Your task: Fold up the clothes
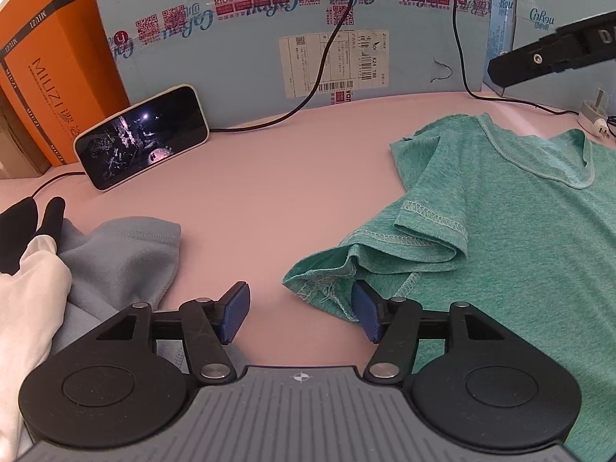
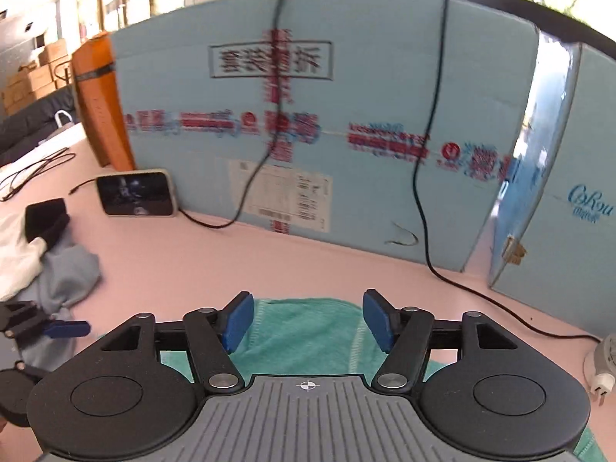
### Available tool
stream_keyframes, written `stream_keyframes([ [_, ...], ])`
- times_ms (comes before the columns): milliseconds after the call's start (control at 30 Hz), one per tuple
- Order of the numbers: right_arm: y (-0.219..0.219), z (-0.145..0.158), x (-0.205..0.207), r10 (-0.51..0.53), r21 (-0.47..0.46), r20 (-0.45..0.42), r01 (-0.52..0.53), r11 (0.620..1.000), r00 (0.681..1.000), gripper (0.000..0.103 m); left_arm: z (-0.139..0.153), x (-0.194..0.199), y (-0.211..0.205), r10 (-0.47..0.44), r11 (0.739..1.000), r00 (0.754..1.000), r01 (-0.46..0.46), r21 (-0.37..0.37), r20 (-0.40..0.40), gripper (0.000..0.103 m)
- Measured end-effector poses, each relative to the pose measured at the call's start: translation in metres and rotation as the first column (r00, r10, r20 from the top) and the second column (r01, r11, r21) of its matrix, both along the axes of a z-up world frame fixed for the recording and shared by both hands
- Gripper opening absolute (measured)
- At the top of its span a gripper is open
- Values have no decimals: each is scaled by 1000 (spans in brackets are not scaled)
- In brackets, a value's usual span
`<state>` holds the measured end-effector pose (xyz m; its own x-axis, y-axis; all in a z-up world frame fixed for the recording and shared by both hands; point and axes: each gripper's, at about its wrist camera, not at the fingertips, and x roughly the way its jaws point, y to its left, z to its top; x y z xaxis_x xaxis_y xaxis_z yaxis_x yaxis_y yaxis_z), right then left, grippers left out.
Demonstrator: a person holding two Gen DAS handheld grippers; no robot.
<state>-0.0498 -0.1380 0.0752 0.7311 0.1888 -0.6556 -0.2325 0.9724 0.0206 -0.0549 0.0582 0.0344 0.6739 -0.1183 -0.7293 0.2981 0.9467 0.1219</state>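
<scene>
Behind the right gripper (image 2: pixel 304 317), the green shirt (image 2: pixel 308 331) lies mostly hidden.

- One green T-shirt (image 1: pixel 519 223), spread on the pink table (image 1: pixel 269 177).
- One heap of other clothes at the left: one grey garment (image 1: pixel 127 254), one white garment (image 1: pixel 30 288), one black piece (image 1: pixel 23 227).
- One phone (image 1: pixel 142 134), propped on its long edge, screen lit.
- Two light-blue cardboard boxes (image 2: pixel 308 115) along the back.
- One orange box (image 1: pixel 50 61).
- Two black cables (image 1: pixel 331 50) hanging down the blue boxes.
- One white plug (image 1: pixel 593 115) at the right edge.
- Two grippers: left gripper (image 1: pixel 300 310), right gripper (image 2: pixel 308 319).
</scene>
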Motion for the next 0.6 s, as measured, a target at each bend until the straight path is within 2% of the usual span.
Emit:
stream_keyframes([
  [100,27,-2,-11,96,28,-28,-95,995,995,64,-1,-1,0,6,1000,1000,-6,-7,6,57],
  [267,91,-28,-13,209,-95,-75,-215,972,975,61,-2,-4,2,22,999,1000,-22,-31,6,57],
  [433,118,-53,-11,225,-204,-119,-245,948,967,43,-4,-6,2,31,999,999,-31,-41,11,57],
  [467,119,-57,-9,218,-210,-137,-244,947,966,32,-4,-6,2,32,999,999,-32,-42,12,57],
  [533,118,-65,-7,192,-225,-158,-225,948,968,24,-4,-6,2,35,998,999,-35,-43,13,58],
  [567,116,-68,-6,178,-233,-166,-214,949,970,16,-4,-6,2,36,998,999,-36,-44,13,58],
  [600,113,-69,-6,167,-228,-166,-203,952,972,11,-4,-6,2,38,998,999,-37,-47,11,58],
])
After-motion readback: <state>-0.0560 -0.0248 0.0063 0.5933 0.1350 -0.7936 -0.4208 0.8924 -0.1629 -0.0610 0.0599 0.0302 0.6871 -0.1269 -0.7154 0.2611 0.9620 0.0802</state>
